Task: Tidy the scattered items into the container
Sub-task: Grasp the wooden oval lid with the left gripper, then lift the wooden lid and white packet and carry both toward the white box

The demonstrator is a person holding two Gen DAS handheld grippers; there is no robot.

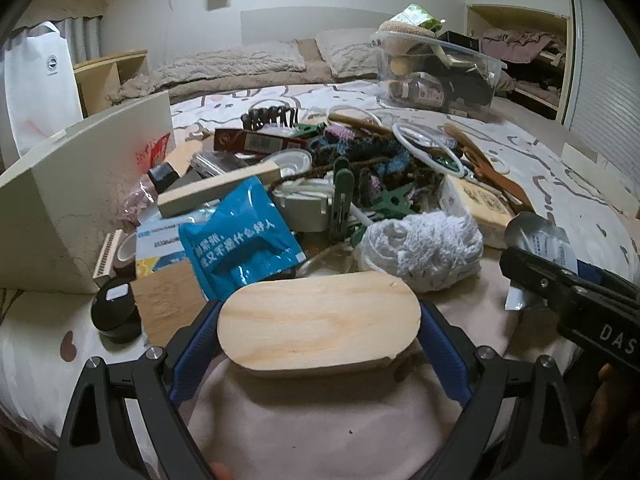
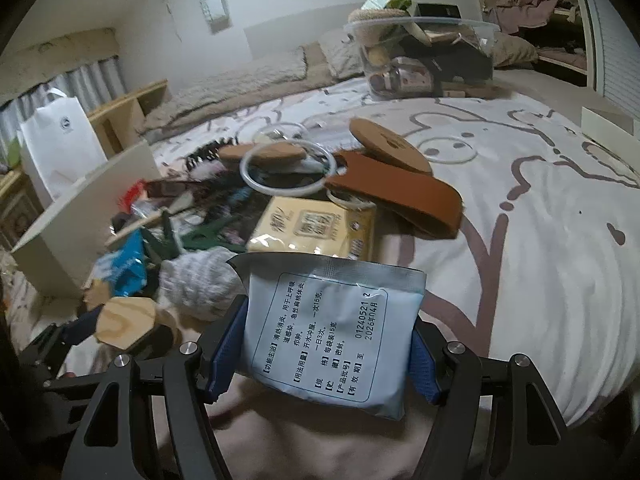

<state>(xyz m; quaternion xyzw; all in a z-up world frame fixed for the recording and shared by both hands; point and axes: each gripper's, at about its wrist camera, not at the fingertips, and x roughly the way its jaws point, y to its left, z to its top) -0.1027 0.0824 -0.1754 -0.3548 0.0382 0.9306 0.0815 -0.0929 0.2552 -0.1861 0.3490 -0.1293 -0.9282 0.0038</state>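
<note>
A: The container [image 1: 436, 68], a clear plastic tub already partly filled, stands at about one o'clock, well apart from both grippers, on the far side of the bed [image 2: 540, 240]. Why are both loads held so low?

B: Probably because each has only just been gripped. The left gripper [image 1: 320, 332] has its blue fingers [image 1: 436, 344] pressed against the two ends of an oval wooden block [image 1: 320, 324]; they span its long axis, so the block sits flat and seems unlikely to swing.

A: And the right one?

B: The right gripper [image 2: 320, 344] is closed on a pale medicine sachet [image 2: 332, 332], its pads [image 2: 226, 344] pinching the side edges. The printed face stands upright toward the camera, so the limp packet cannot fold over.

A: What lies just beyond the fingers?

B: At twelve o'clock from the left gripper, a blue foil pouch [image 1: 240, 236] and a white yarn ball [image 1: 420, 252]; further out, the tangled pile with a white ring [image 1: 428, 148]. From the right gripper, a yellow tissue pack [image 2: 316, 228] at twelve, a brown leather piece [image 2: 404, 196] beyond it.

A: So much remains.

B: Yes; judging by the heap, the tidying is far from done.
</note>
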